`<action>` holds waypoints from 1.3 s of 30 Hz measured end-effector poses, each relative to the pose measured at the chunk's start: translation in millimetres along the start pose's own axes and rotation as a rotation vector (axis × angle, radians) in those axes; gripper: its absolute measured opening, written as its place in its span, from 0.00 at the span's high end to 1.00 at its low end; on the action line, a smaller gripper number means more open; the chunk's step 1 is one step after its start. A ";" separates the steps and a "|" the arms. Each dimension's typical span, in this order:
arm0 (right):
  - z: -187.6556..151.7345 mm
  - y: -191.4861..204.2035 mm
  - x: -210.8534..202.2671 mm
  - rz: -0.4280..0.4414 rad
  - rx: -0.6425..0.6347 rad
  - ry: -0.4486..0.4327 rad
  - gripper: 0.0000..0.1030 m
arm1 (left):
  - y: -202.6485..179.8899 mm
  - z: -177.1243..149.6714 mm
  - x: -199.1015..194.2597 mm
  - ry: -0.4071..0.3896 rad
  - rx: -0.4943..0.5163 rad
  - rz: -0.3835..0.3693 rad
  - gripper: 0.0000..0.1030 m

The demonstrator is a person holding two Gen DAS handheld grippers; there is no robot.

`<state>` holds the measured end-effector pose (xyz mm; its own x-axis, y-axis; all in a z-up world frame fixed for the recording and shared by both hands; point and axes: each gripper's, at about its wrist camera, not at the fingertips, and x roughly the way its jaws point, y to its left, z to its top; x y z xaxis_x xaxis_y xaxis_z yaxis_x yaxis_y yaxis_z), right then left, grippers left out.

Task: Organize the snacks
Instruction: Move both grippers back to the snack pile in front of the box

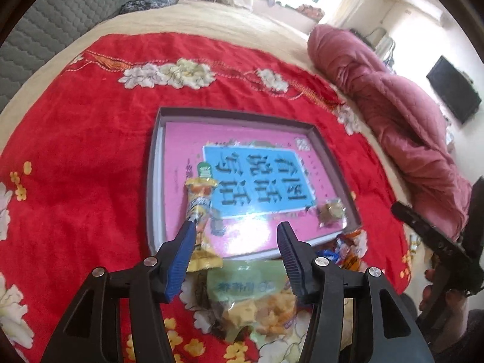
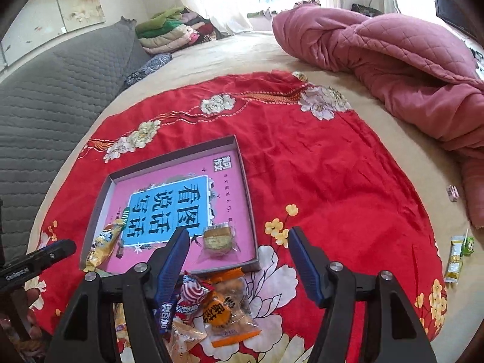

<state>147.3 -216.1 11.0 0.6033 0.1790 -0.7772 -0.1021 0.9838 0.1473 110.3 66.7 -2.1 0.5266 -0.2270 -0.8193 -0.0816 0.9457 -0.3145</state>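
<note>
Both the left hand-held gripper [image 1: 236, 227] and the right hand-held gripper [image 2: 237, 236] hang open and empty above the red flowered cloth [image 2: 317, 166]. The yellow snack tube [image 1: 199, 199] and the clear-wrapped round cake [image 2: 216, 239] lie inside the shallow grey box [image 2: 242, 163]; other wrapped snacks [image 2: 224, 305] lie just outside it.

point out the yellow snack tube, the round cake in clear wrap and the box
yellow snack tube [image 1: 199, 195], left wrist view, on its printed body
round cake [image 2: 216, 239], right wrist view, on its top
box [image 2: 242, 163], right wrist view, on its right wall

Home bedroom: bed [image 2: 248, 51], quilt [image 2: 393, 57]
</note>
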 end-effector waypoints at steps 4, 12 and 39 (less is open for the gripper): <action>-1.4 7.8 -2.8 0.034 0.002 0.006 0.35 | 7.1 -4.2 -3.7 0.031 -0.027 0.003 0.44; -7.3 24.5 -7.7 0.063 -0.036 0.005 0.34 | 14.1 -8.6 -6.7 0.055 -0.066 0.005 0.44; -78.4 48.6 -12.1 0.058 -0.066 0.126 0.30 | -2.9 -53.9 9.7 0.179 0.059 -0.018 0.44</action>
<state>73.1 -169.7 -20.4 0.4912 0.2308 -0.8399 -0.1882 0.9696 0.1564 70.0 49.2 -35.0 0.3677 -0.2764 -0.8879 -0.0212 0.9521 -0.3052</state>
